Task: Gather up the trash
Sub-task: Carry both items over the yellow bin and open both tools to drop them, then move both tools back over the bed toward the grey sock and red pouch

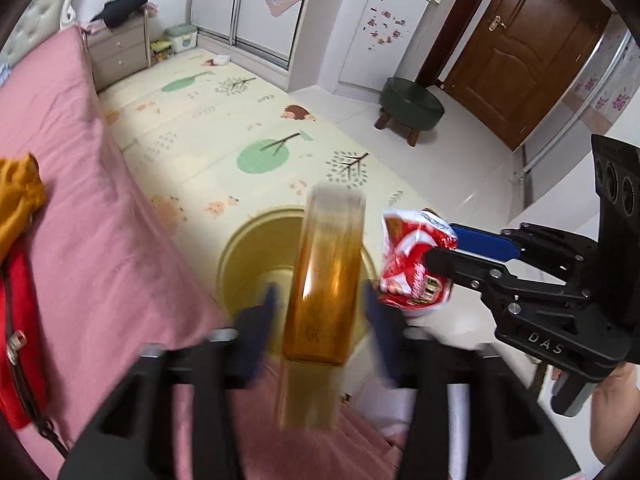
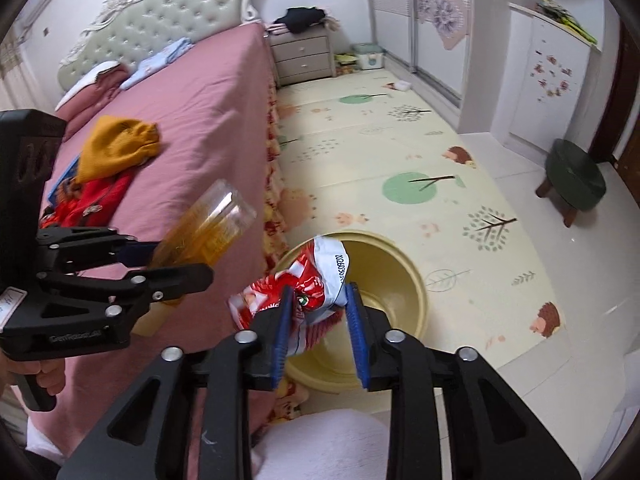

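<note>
light: bright, even | blur: bottle (image 1: 326, 276) motion-smeared | edges: fisheye-bent, dark corners

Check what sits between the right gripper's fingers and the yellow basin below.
Only the red-and-white snack wrapper, between the right gripper fingers above the yellow basin; otherwise nothing. Right wrist view shows it.

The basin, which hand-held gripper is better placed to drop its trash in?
Probably the left: its bottle hangs over the basin; the right's wrapper sits nearer the rim.
</note>
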The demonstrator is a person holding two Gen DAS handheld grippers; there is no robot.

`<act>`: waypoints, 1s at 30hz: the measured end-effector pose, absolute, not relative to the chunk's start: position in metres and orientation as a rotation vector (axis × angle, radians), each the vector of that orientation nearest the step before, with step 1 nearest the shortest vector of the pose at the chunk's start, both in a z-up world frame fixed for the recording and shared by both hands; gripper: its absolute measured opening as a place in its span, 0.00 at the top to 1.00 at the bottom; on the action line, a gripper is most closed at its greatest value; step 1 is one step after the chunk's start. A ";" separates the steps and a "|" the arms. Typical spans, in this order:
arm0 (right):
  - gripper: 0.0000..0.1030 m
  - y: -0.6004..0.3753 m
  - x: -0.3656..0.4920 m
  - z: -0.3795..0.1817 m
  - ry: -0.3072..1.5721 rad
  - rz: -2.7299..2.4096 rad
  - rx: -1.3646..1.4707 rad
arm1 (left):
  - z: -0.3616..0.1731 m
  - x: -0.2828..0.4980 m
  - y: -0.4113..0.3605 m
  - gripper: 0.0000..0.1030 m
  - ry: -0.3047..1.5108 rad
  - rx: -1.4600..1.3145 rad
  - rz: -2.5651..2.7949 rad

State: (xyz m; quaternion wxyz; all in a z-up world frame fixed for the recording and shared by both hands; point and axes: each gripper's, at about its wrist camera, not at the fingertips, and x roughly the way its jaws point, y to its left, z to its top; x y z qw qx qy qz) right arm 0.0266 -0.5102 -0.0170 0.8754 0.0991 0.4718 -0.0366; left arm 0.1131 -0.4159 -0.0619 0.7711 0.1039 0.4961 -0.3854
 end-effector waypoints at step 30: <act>0.58 -0.404 0.043 0.036 0.890 0.135 0.147 | -0.014 0.101 -0.298 0.16 0.896 0.139 -0.643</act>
